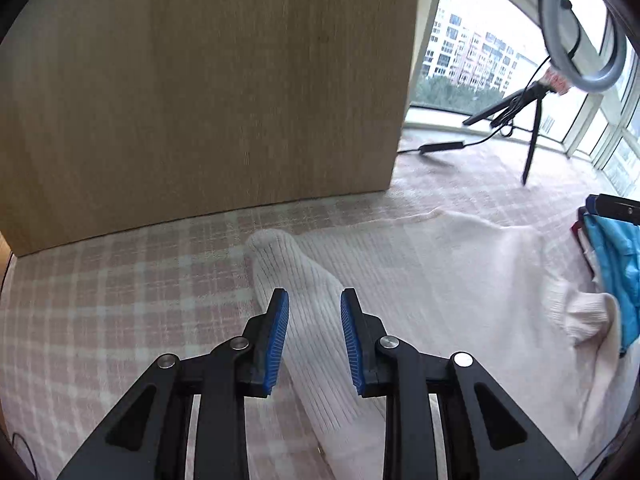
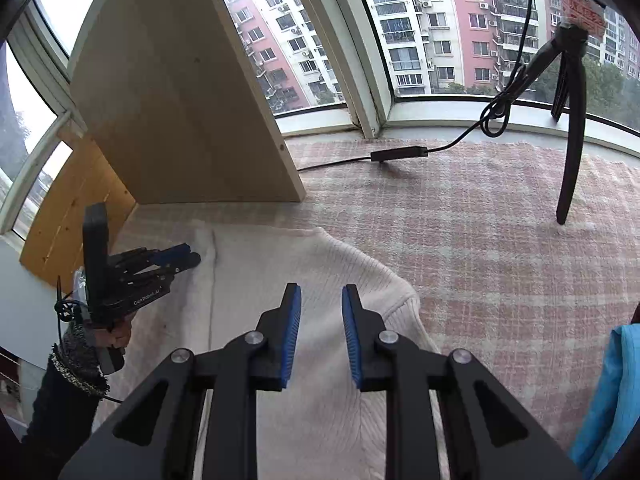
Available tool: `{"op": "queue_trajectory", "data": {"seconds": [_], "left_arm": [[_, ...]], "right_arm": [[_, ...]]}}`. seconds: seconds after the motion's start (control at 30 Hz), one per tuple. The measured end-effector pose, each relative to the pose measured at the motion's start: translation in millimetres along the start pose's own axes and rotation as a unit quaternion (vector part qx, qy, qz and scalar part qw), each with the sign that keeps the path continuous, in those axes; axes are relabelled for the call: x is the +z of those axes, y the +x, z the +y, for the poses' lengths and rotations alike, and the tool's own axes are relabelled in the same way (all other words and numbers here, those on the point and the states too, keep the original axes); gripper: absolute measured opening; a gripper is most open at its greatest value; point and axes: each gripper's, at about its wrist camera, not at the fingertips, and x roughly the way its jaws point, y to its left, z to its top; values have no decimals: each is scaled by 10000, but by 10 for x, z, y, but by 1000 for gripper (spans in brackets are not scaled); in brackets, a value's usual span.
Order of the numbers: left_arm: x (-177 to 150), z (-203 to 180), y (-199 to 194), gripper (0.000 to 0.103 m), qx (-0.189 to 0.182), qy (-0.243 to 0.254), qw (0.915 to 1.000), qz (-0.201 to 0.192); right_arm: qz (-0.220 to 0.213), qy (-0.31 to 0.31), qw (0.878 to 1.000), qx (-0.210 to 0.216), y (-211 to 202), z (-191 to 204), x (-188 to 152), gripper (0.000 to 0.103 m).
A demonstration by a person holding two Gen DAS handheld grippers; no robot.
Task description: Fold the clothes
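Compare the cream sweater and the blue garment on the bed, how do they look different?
The cream sweater is ribbed knit and lies spread flat across the checked blanket; the blue garment is smooth cloth, bunched at the edge beside the sweater. The sweater fills both views, while only part of the blue garment shows. Both rest on the same blanket, and neither is gripped by a claw.

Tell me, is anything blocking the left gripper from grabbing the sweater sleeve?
Nothing visible. The left gripper hangs open right over the white ribbed sweater sleeve, with no object between them.
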Motion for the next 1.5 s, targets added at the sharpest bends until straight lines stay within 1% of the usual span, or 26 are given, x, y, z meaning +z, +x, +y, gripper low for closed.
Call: {"op": "queue_trajectory", "data": {"seconds": [0.03,0.07,0.1,0.13,0.2,0.3,0.43,0.47,0.5,0.57,0.63,0.67,0.7,0.77,0.8,0.87,0.93,1.0,1.1,1.2,1.23,1.27,1.3,1.37,1.4,1.5], "left_arm": [[-76,-49,-274,25,73,76,9999,-80],[-153,-98,-548,25,145,153,9996,-160],[-229,-147,-823,27,218,229,9992,-240],[-306,-178,-1099,27,261,278,9988,-321],[-502,-273,-1598,27,173,329,9985,-403],[-866,-512,-2195,27,205,443,9981,-363],[-1234,-1010,-2703,28,54,702,9972,-255],[-1332,-1157,-2754,33,-72,728,9969,-304],[-1443,-1295,-2757,37,-262,740,9965,-279],[-1676,-1588,-2659,37,-678,911,9935,-89],[-1906,-1949,-2437,37,-1028,1364,9853,-64],[-1982,-2130,-2305,38,-1184,1555,9806,-121],[-2019,-2299,-2139,38,-1267,1629,9784,-133],[-2018,-2603,-1801,37,-1278,1759,9761,-13],[-2009,-2753,-1642,37,-1264,1845,9747,51],[-1984,-3024,-1332,37,-1220,2021,9715,190],[-1932,-3177,-1058,38,-1108,2215,9681,375],[-1879,-3331,-784,37,-995,2407,9638,561],[-1823,-3493,-430,35,-935,2627,9566,849],[-1809,-3589,-196,32,-889,2711,9520,1113],[-1795,-3605,-172,31,-939,2674,9526,1107],[-1779,-3610,-163,20,-1048,2601,9535,1109],[-1761,-3611,-169,3,-1147,2486,9551,1131],[-1724,-3606,-248,3,-1312,2134,9604,1222],[-1718,-3612,-351,3,-1397,2019,9621,1188],[-1726,-3620,-870,3,-1751,1743,9650,885]], "right_arm": [[-149,22,9998,119,-174,25,-4,36],[-303,45,9992,251,-361,13,-24,41],[-424,50,9983,392,-541,-4,-57,50],[-522,34,9972,542,-714,-28,-103,51],[-690,-5,9949,735,-1036,-98,-232,51],[-766,50,9931,884,-1440,-248,-495,51],[-631,306,9925,1001,-2055,-456,-860,51],[-701,361,9918,1008,-2303,-460,-929,51],[-835,404,9907,992,-2573,-452,-1002,51],[-1077,435,9883,986,-3063,-451,-1206,54],[-1504,466,9824,1004,-3514,-408,-1431,69],[-1729,614,9799,787,-3618,-398,-1560,71],[-1942,781,9764,532,-3702,-390,-1690,73],[-2360,1111,9654,21,-3870,-373,-1950,73],[-2267,1059,9681,-122,-3878,-348,-2001,73],[-1773,713,9813,-230,-3851,-286,-2049,73],[-1429,447,9882,-310,-3824,-240,-2109,73],[-1229,308,9914,-332,-3818,-256,-2181,73],[-1078,270,9937,-129,-3802,-366,-2227,73],[-871,131,9961,43,-3758,-495,-2061,73],[-812,15,9967,9,-3703,-531,-1954,73],[-751,-108,9971,-31,-3640,-565,-1842,73],[-690,-232,9973,-70,-3577,-599,-1731,73],[-520,-431,9977,-49,-3372,-636,-1468,73],[-405,-513,9979,-37,-3241,-646,-1327,73],[-7,-848,9964,-77,-2747,-572,-891,73]]}}
